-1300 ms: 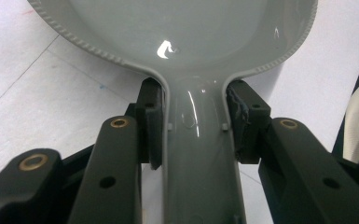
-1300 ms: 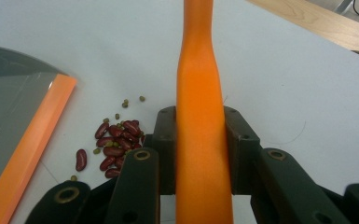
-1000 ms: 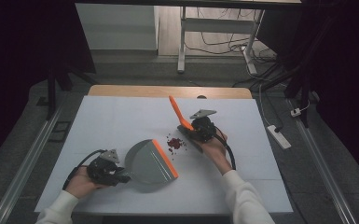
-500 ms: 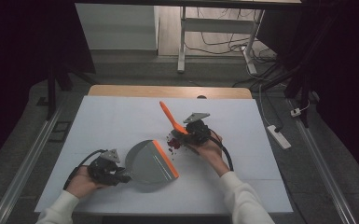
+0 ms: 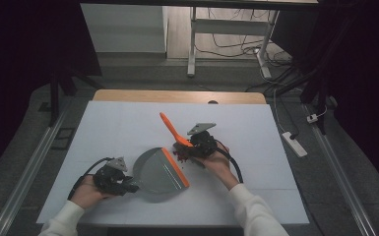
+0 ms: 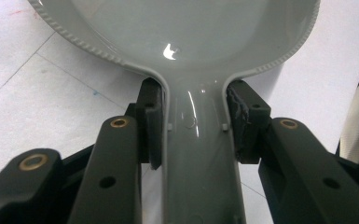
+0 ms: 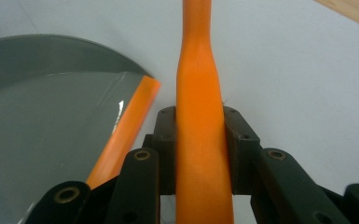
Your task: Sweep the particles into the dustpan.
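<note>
Low on the left of the high view, the left gripper is clamped on the handle of the grey dustpan. The left gripper view confirms it, both pads pressed tight against the handle's sides at the bottom centre of the frame, the pan's bowl spreading across the top. The dustpan lies flat on the white table cover, just left of centre and low in the high view, its orange lip turned toward the right. Just off that lip, dead centre, sits a little scatter of dark red crumbs. Right over them is the orange brush, handle slanting up and to the upper left, its lower end down among the crumbs. The right gripper, just right of centre, has that brush pinched firmly. In the right gripper view the orange handle runs straight up the middle between both pads, with the dustpan's lip at the left of the frame, close beside it.
</note>
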Demonstrator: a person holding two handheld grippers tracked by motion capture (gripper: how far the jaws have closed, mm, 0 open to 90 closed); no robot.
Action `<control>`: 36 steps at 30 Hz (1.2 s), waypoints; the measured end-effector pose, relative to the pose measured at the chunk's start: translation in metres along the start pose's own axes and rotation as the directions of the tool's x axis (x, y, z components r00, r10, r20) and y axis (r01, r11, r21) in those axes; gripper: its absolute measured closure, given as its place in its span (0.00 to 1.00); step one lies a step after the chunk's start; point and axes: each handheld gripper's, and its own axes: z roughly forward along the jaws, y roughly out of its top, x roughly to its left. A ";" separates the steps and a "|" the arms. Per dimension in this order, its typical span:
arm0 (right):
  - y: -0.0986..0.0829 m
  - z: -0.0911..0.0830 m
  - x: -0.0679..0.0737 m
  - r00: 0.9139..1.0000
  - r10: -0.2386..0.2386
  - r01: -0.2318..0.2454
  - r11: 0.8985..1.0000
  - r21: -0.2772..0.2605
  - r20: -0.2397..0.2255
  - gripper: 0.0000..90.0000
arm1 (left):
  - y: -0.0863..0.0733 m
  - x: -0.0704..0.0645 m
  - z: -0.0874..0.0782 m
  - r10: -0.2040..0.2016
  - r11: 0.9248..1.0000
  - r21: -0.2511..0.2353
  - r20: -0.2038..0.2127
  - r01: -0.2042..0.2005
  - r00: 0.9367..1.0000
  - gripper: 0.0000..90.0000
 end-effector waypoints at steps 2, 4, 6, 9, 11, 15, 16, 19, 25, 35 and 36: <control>0.000 0.000 0.003 1.000 0.001 -0.001 1.000 -0.001 -0.009 0.78 | 0.000 0.000 0.000 0.001 1.000 0.000 -0.001 -0.001 1.000 0.69; 0.000 0.000 0.006 1.000 -0.004 0.004 1.000 -0.001 -0.017 0.78 | 0.000 0.000 0.000 0.001 1.000 0.000 -0.002 -0.001 1.000 0.69; 0.000 0.000 0.010 1.000 -0.010 0.010 1.000 -0.001 -0.022 0.78 | 0.000 0.000 0.000 0.003 1.000 0.000 -0.002 -0.003 1.000 0.69; 0.000 0.000 0.015 0.999 -0.004 0.004 1.000 -0.005 -0.048 0.78 | 0.000 -0.001 0.001 0.003 1.000 -0.002 -0.004 -0.003 1.000 0.69; -0.001 -0.001 0.020 0.999 -0.011 0.010 1.000 -0.007 -0.042 0.78 | 0.000 0.000 0.001 0.004 1.000 -0.003 -0.002 -0.004 1.000 0.69; -0.001 -0.002 0.027 0.997 0.002 -0.003 1.000 -0.018 -0.079 0.78 | 0.001 -0.001 0.001 0.003 1.000 -0.003 -0.003 -0.004 1.000 0.69; 0.000 -0.001 0.029 0.996 0.005 -0.007 1.000 -0.021 -0.092 0.78 | 0.001 -0.001 0.002 0.003 1.000 -0.003 -0.002 -0.003 1.000 0.69; 0.001 0.000 0.036 0.995 -0.010 0.008 1.000 -0.022 -0.100 0.78 | 0.000 0.000 0.002 0.004 1.000 -0.003 -0.003 -0.004 1.000 0.69; 0.004 -0.002 0.048 0.985 -0.010 0.004 0.999 -0.034 -0.172 0.78 | 0.000 0.000 0.002 0.006 1.000 -0.004 -0.003 -0.006 1.000 0.69; 0.006 -0.026 0.028 0.993 0.039 -0.054 0.990 -0.128 -0.115 0.78 | -0.001 0.000 0.002 0.005 1.000 -0.005 -0.003 -0.005 1.000 0.69; 0.005 -0.028 0.024 0.994 0.047 -0.059 0.989 -0.133 -0.095 0.78 | -0.001 0.000 0.002 0.005 1.000 -0.004 -0.003 -0.005 1.000 0.69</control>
